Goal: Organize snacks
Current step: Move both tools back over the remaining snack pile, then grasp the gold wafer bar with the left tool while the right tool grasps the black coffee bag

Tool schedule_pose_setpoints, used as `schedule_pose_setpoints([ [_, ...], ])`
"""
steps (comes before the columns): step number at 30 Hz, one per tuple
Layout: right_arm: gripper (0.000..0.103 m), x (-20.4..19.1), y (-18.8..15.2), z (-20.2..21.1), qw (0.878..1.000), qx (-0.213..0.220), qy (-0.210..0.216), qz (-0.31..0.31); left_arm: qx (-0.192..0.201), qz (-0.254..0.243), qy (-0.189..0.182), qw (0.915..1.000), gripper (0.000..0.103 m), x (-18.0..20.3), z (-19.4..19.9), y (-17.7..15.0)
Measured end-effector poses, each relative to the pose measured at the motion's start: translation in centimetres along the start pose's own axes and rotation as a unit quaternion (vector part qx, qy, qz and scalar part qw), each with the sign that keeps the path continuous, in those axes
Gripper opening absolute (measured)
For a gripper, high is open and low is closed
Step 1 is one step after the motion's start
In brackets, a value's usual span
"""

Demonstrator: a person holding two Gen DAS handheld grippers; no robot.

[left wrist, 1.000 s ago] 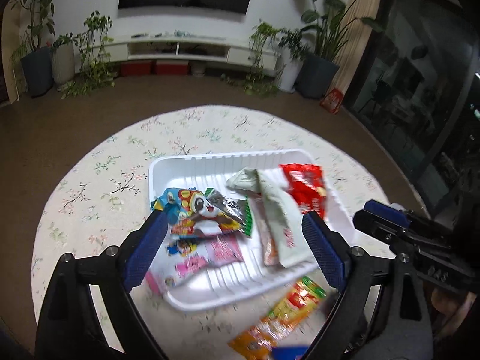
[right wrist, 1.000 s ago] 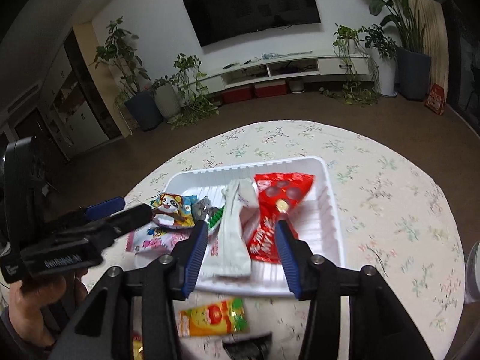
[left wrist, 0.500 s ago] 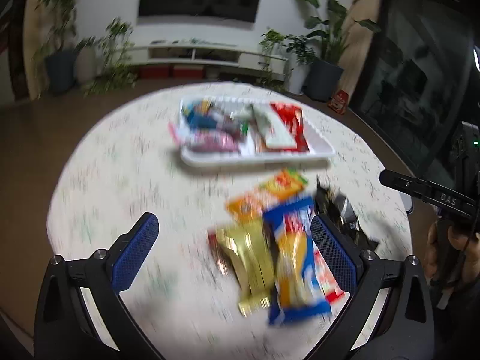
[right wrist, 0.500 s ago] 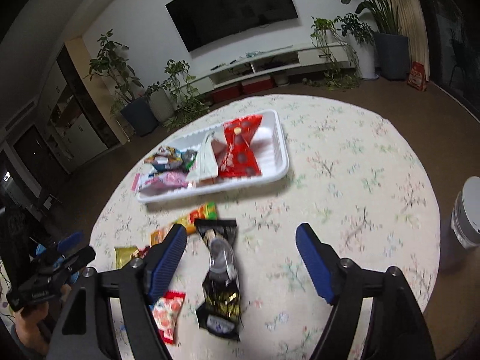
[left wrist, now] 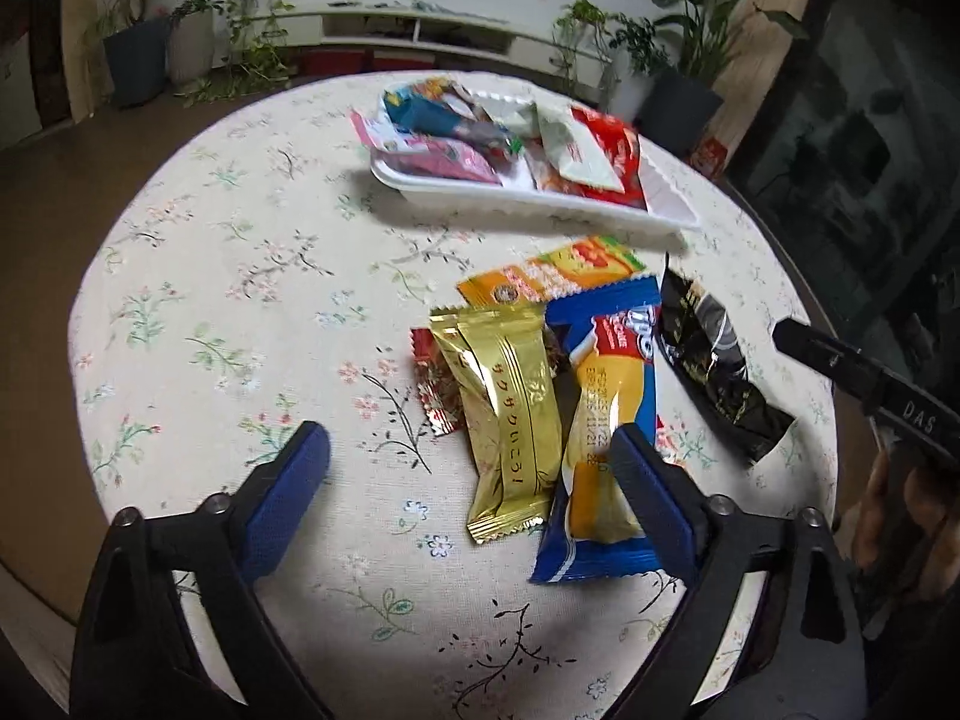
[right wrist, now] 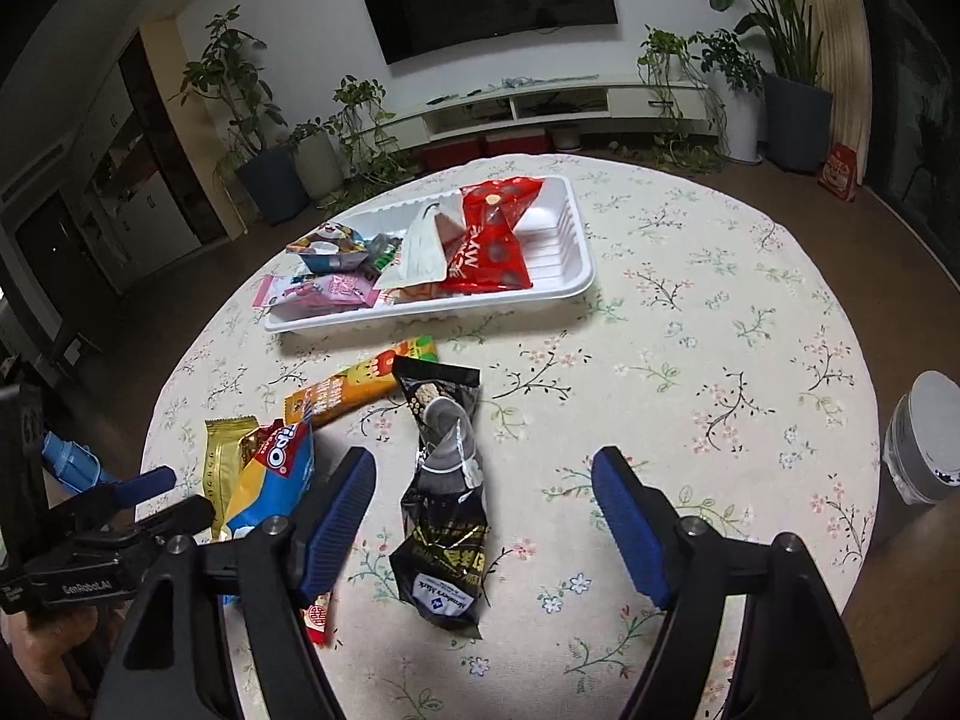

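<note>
A white tray (left wrist: pixel 540 204) (right wrist: pixel 576 276) at the table's far side holds several snack packets. Loose on the cloth lie a gold packet (left wrist: pixel 510 402) (right wrist: pixel 219 456), a blue Oreo packet (left wrist: pixel 606 420) (right wrist: pixel 276 474), an orange packet (left wrist: pixel 552 276) (right wrist: pixel 354 384), a small red packet (left wrist: pixel 435 390) and a black packet (left wrist: pixel 714 360) (right wrist: pixel 447 480). My left gripper (left wrist: pixel 468 468) is open and empty, low over the gold and blue packets. My right gripper (right wrist: pixel 483 492) is open and empty, with the black packet between its fingers.
The round table carries a floral cloth (left wrist: pixel 240 276) (right wrist: pixel 720 324). A grey-white tub (right wrist: pixel 924 438) stands at the table's right edge. Plants and a TV shelf stand beyond the table. The left gripper also shows at the right wrist view's lower left (right wrist: pixel 108 516).
Both grippers pulled back from over the tray to the near side of the table, over the loose packets. The right gripper opened wider. Nothing was picked up.
</note>
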State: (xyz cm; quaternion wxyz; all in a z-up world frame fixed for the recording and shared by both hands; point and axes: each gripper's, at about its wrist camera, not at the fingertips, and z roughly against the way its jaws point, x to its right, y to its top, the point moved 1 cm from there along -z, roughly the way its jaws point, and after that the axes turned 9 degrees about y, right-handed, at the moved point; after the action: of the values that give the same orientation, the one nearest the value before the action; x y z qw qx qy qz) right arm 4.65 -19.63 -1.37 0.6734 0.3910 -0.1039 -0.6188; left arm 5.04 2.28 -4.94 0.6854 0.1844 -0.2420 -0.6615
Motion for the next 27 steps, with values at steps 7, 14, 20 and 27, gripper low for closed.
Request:
schedule_pose_setpoints([
  [7, 0.075, -0.6, -0.2, -0.7, 1.000, -0.010, -0.002, 0.017, -0.017, -0.009, 0.004, 0.9998, 0.050, 0.2, -1.4, 0.8],
  [14, 0.074, -1.0, -0.3, -1.1, 1.000, -0.017, 0.001, 0.023, -0.022, -0.011, 0.000, 0.9997, 0.050, 0.7, -1.8, 1.3],
  [20, 0.074, -1.1, -0.4, -1.3, 0.999, -0.025, 0.002, 0.024, -0.032, -0.018, 0.007, 0.9993, 0.051, 1.3, -2.8, 1.7],
  [27, 0.074, -1.3, -0.5, -1.9, 0.999, -0.039, 0.004, 0.027, -0.040, -0.031, 0.014, 0.9986, 0.051, 2.1, -3.6, 2.1],
])
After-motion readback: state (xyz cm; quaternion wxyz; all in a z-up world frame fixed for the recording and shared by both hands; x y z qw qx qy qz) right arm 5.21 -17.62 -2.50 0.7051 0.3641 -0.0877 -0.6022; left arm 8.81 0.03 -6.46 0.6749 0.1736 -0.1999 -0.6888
